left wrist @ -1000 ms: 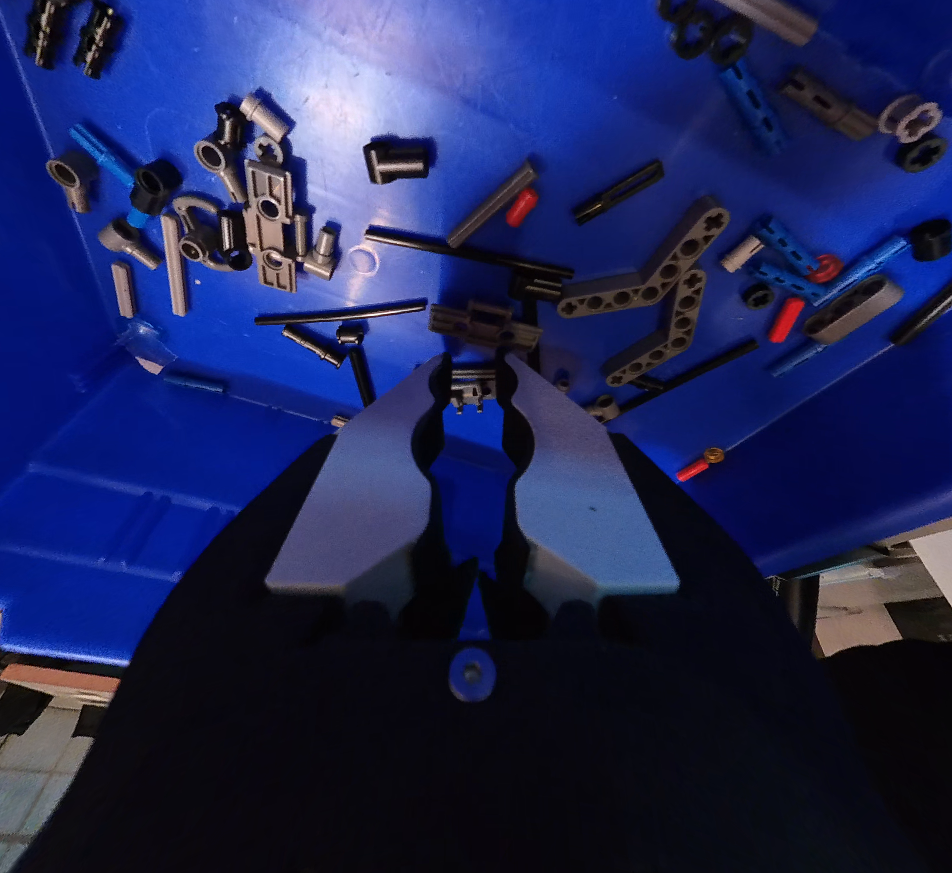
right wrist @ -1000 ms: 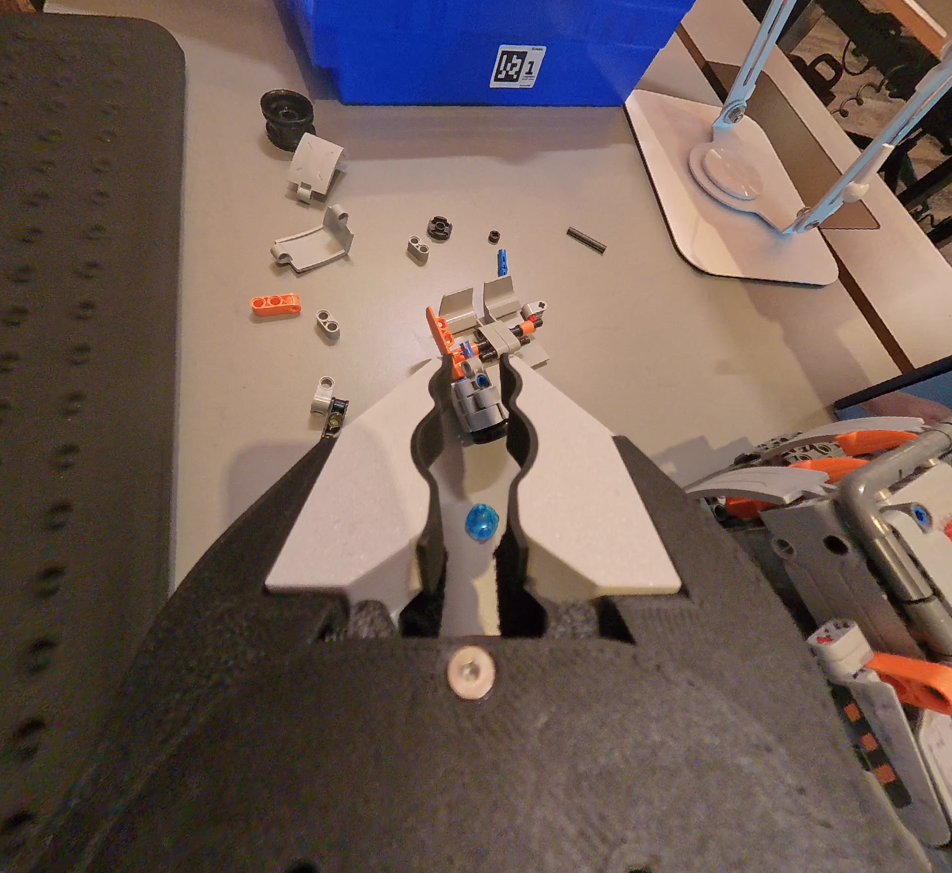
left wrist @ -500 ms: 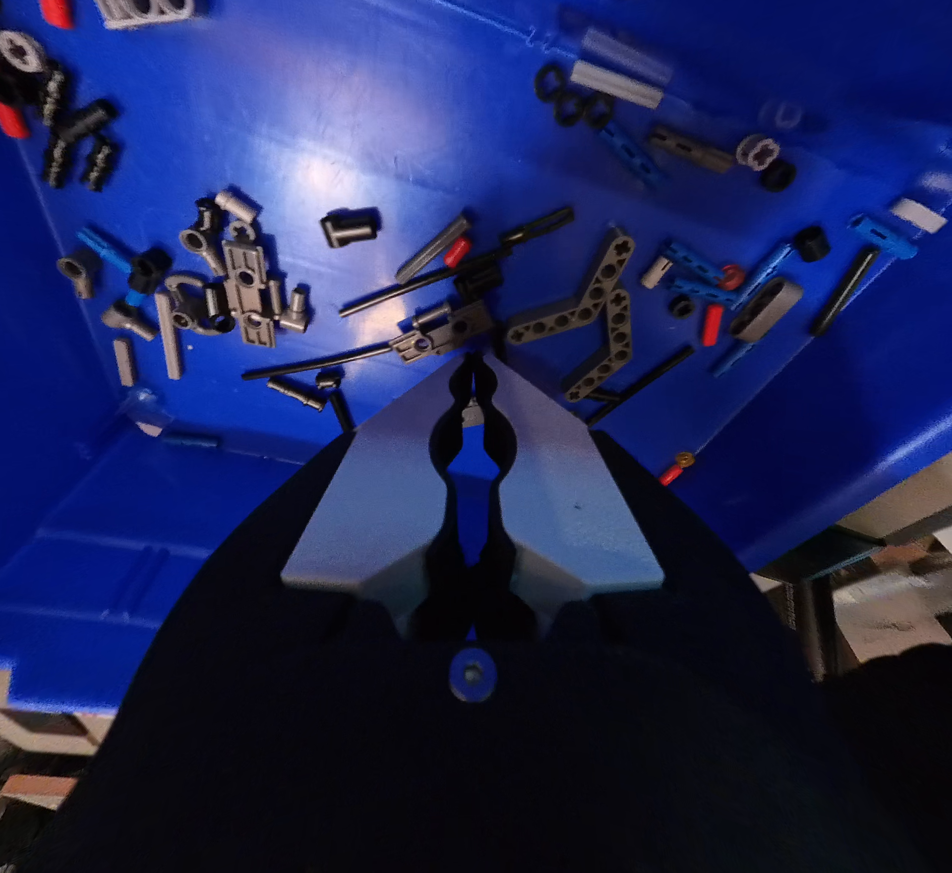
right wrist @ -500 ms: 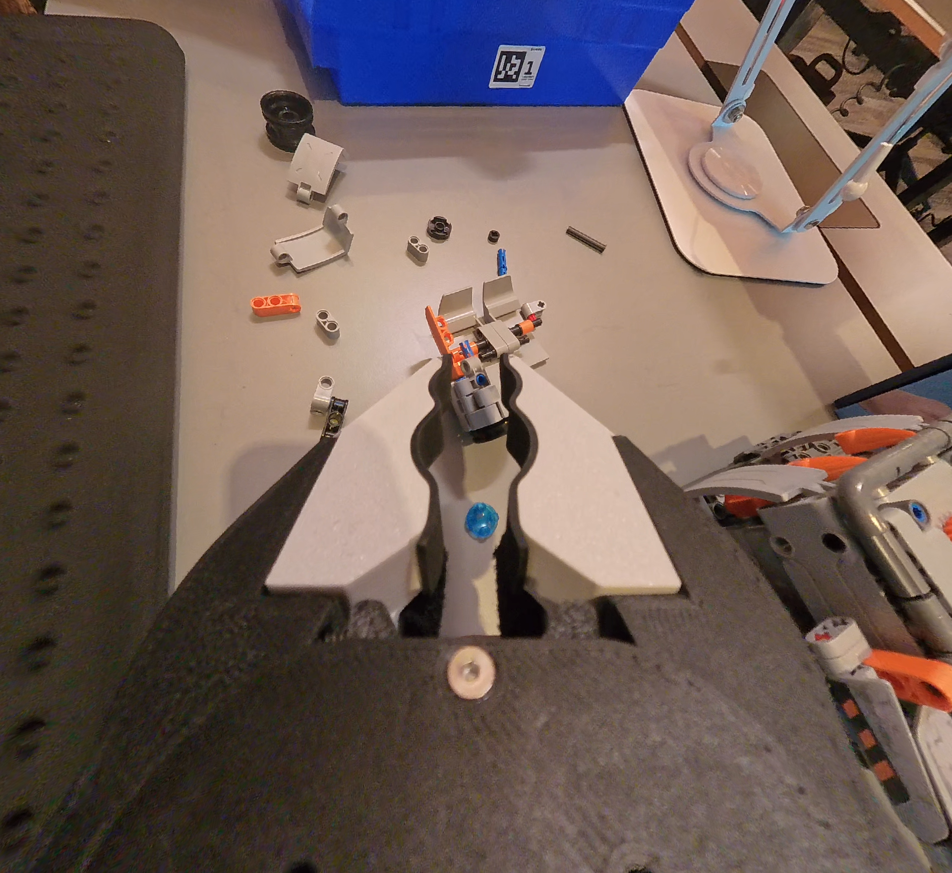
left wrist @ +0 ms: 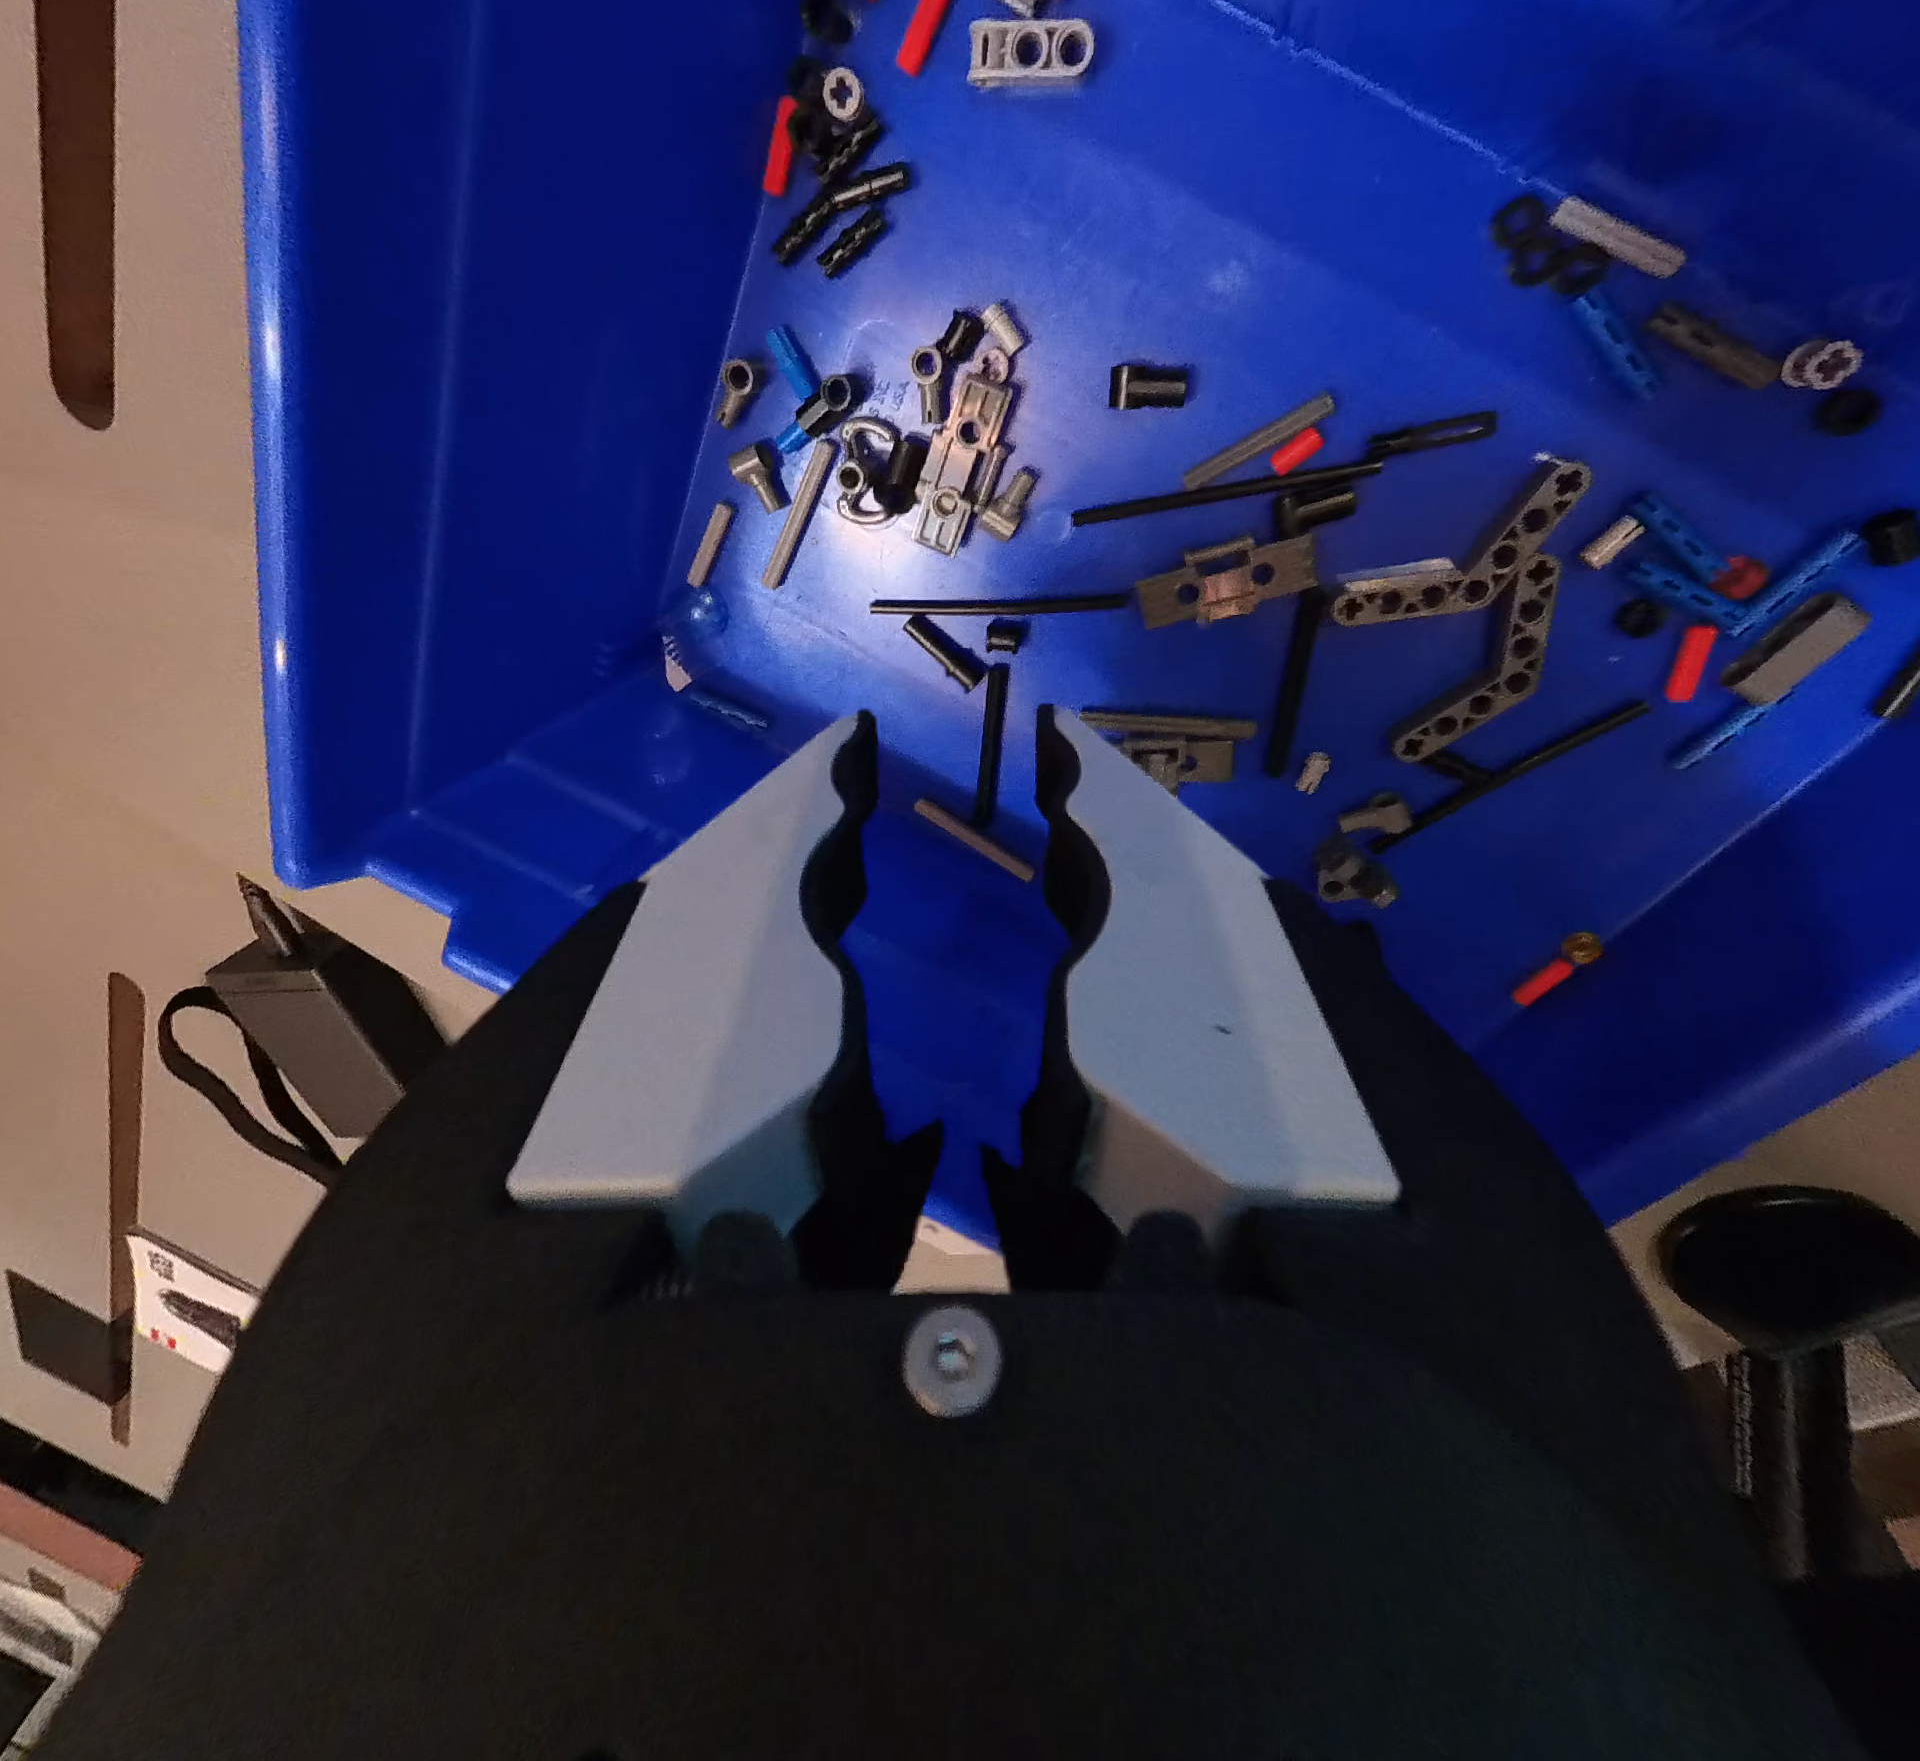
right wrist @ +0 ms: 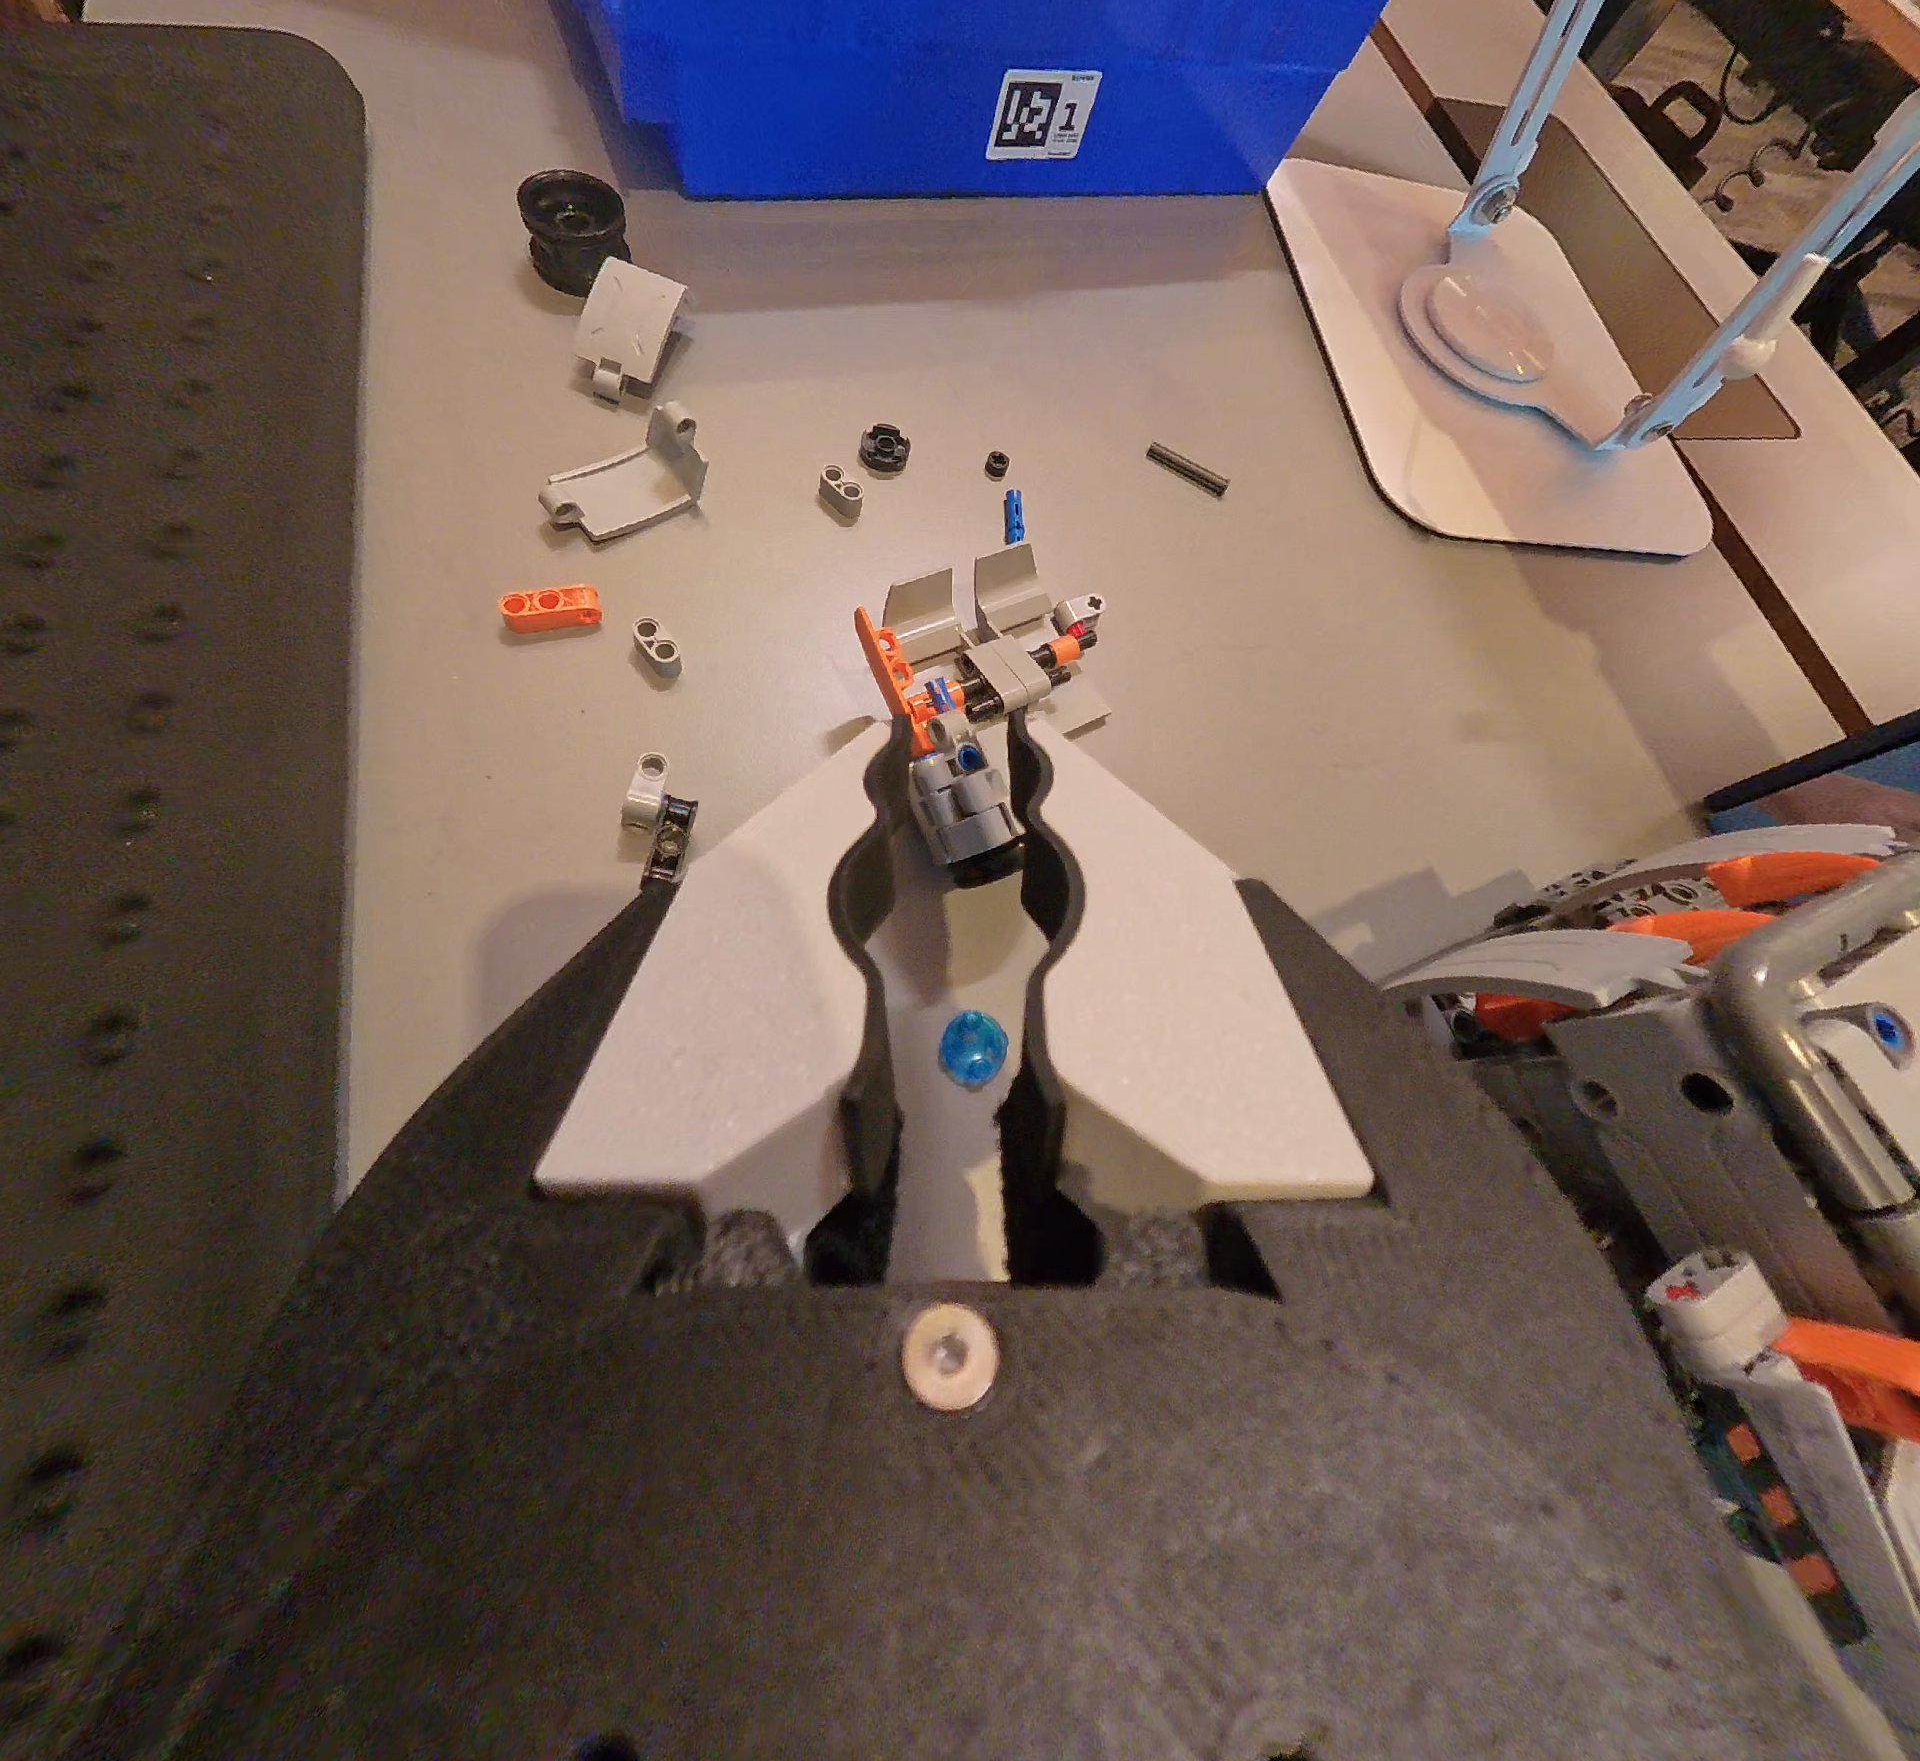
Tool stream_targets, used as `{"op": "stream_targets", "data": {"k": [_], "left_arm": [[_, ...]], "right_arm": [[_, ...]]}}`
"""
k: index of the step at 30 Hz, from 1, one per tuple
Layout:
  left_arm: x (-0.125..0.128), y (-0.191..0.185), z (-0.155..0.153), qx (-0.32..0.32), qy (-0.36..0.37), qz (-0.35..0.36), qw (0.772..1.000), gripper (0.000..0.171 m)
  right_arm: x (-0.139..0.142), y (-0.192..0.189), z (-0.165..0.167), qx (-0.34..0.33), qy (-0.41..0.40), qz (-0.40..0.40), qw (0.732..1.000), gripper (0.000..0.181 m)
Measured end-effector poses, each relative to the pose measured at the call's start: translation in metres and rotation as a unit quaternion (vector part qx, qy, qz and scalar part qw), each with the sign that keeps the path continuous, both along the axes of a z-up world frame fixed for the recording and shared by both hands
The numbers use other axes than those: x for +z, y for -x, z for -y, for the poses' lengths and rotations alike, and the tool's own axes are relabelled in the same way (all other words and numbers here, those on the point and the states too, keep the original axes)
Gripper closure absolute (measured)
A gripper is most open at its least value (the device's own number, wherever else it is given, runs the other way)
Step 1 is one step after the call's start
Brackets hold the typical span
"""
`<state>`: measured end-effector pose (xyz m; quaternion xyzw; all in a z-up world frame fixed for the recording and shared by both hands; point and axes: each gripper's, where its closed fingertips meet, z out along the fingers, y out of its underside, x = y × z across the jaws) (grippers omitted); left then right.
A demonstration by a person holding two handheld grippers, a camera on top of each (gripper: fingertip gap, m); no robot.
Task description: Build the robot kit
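My left gripper is open and empty, held above the floor of a blue bin that holds several small building pieces. A thin black axle and a short brown rod lie in the gap between its fingers, below them. A flat grey piece lies just right of the right fingertip. My right gripper is shut on a small grey and orange assembly, gripping its grey barrel just above the table.
In the bin lie bent grey beams, a grey plate and long black axles. On the table are a black wheel, grey panels, an orange beam, a blue round stud, a white stand base, a bigger model at right and a dark mat at left. The gap from one gripper's tips to the other's is roughly 40 cm.
My left gripper closed near a small grey piece, then opened wide and drew back and up from the bin floor, so more of the bin shows. The right gripper has not moved.
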<state>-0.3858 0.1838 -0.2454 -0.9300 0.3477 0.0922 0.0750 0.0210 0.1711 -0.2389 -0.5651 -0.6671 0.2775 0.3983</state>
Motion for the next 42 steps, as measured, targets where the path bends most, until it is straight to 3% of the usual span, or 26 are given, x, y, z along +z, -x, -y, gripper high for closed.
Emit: {"op": "stream_targets", "data": {"k": [6, 17, 24, 31, 38, 42], "left_arm": [[-0.022, 0.007, 0.011, -0.005, 0.057, -0.023, 0.998, 0.135], [-0.058, 0.019, 0.023, -0.013, 0.185, -0.085, 0.979, 0.17], [-0.053, 0.009, 0.012, -0.036, 0.145, -0.067, 0.987, 0.169], [-0.022, 0.006, -0.014, -0.036, 0.048, -0.011, 0.998, 0.166], [-0.044, -0.01, -0.029, -0.072, 0.042, 0.003, 0.997, 0.145], [-0.051, -0.018, -0.035, -0.079, 0.043, 0.018, 0.996, 0.157]], "right_arm": [[-0.001, 0.0, -0.001, -0.002, 0.003, 0.001, 1.0, 0.165], [-0.005, -0.001, -0.004, -0.005, 0.008, 0.007, 1.0, 0.165], [-0.007, -0.002, -0.008, -0.01, 0.017, 0.006, 1.0, 0.165], [-0.014, -0.002, -0.011, -0.016, 0.024, 0.015, 0.999, 0.165], [-0.017, -0.003, -0.013, -0.018, 0.032, 0.017, 0.999, 0.165], [-0.018, -0.003, -0.014, -0.019, 0.033, 0.018, 0.999, 0.165]]}}
